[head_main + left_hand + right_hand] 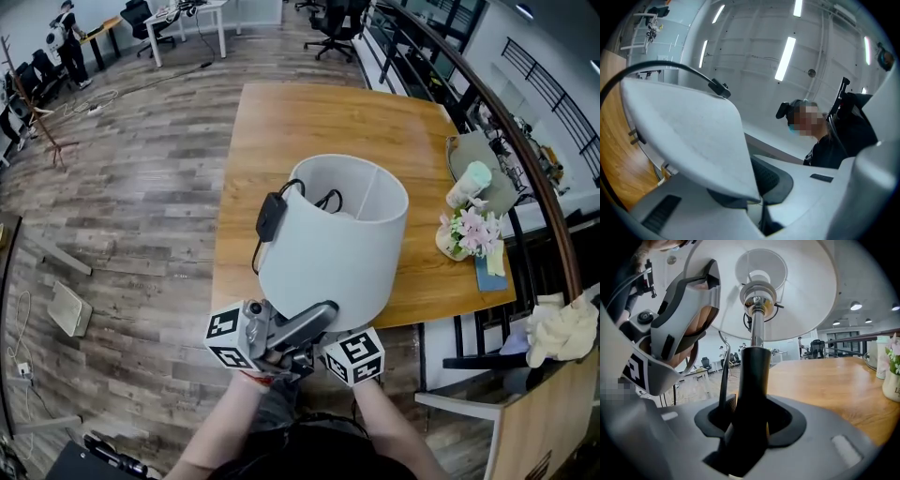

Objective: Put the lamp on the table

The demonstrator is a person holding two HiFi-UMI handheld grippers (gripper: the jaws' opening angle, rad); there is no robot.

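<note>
The lamp's white shade (333,244) hangs tilted over the near edge of the wooden table (309,122), its black cord and switch (270,216) draped over the rim. My left gripper (314,321) is shut on the shade's lower rim; in the left gripper view the shade (689,136) tapers down into the closed jaws of the left gripper (759,201). My right gripper (750,427) is shut on the black lamp stem (754,376), under the shade (787,291). In the head view only the right gripper's marker cube (354,356) shows. The lamp's foot is hidden.
At the table's right edge stand a vase of pink flowers (473,232), a pale bottle (469,185) and a grey tray (483,155). A dark railing (525,159) runs along the right. A cream cloth (562,328) lies on a wooden cabinet. Wood floor lies to the left.
</note>
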